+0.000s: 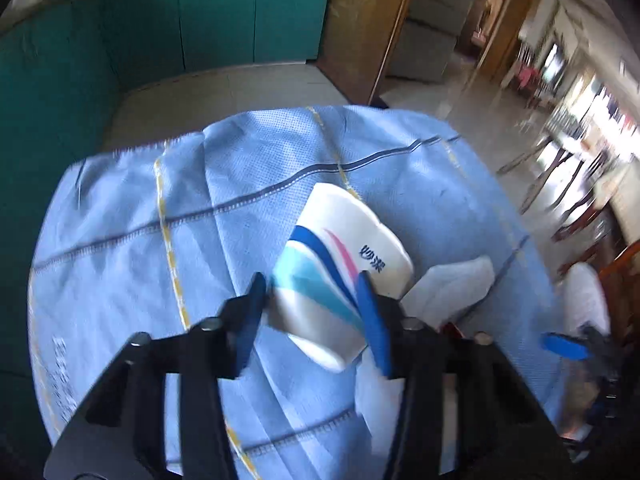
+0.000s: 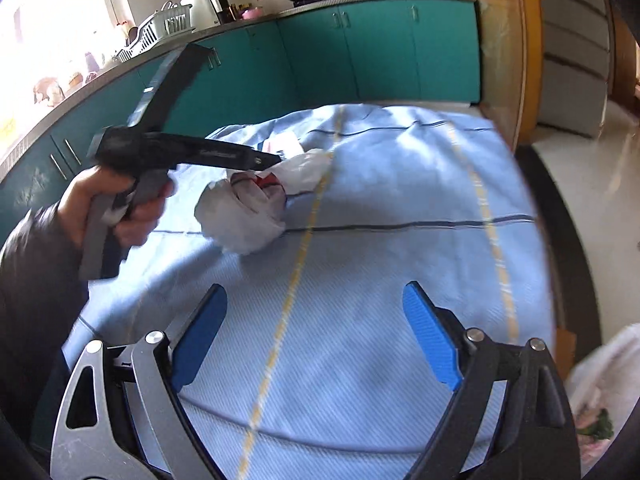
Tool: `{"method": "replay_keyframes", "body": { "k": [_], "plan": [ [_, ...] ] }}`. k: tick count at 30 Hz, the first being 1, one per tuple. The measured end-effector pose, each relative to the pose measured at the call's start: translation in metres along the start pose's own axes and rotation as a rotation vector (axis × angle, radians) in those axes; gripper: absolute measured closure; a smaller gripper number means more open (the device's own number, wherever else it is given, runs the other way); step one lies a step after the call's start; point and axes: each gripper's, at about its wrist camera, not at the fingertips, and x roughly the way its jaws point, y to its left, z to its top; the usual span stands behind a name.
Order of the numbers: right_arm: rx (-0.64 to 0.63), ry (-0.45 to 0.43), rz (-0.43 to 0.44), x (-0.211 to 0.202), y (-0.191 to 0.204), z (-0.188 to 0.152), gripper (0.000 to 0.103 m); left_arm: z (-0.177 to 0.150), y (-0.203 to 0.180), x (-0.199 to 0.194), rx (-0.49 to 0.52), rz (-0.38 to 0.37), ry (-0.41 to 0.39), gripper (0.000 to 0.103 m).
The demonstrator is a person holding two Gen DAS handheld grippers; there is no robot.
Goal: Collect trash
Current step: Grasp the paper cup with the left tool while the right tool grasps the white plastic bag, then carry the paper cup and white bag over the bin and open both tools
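My left gripper (image 1: 314, 292) is shut on a white paper cup (image 1: 340, 264) with blue, teal and pink stripes, held just above the blue tablecloth (image 1: 160, 208). Crumpled white paper (image 1: 456, 280) lies right of the cup; from the right wrist view it shows as a crumpled white wrapper with red print (image 2: 248, 208), with the left gripper's body (image 2: 192, 152) reaching over it. My right gripper (image 2: 314, 316) is open and empty above the tablecloth (image 2: 360, 264) near its front; its blue finger (image 1: 564, 346) shows at the right in the left wrist view.
Teal cabinets (image 2: 360, 52) line the far side, with a counter holding a pan, pot and dish rack. A white bag (image 2: 600, 384) with scraps sits beyond the table's right edge. A wooden door frame (image 1: 360, 28) and a hallway lie to the right.
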Motion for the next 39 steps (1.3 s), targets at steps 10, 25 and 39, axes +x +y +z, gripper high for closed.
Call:
{"method": "replay_keyframes", "body": {
  "k": [10, 25, 39],
  "plan": [
    [-0.075, 0.016, 0.103, 0.047, 0.04, 0.032, 0.013, -0.059, 0.024, -0.059, -0.087, -0.035, -0.086, 0.074],
    [-0.134, 0.029, 0.046, 0.055, 0.055, 0.036, 0.073, -0.124, 0.022, -0.126, -0.166, -0.041, -0.201, 0.075],
    [-0.033, -0.197, -0.058, -0.101, 0.005, -0.017, 0.074, -0.157, -0.091, -0.201, -0.011, 0.316, -0.443, 0.075]
  ]
}}
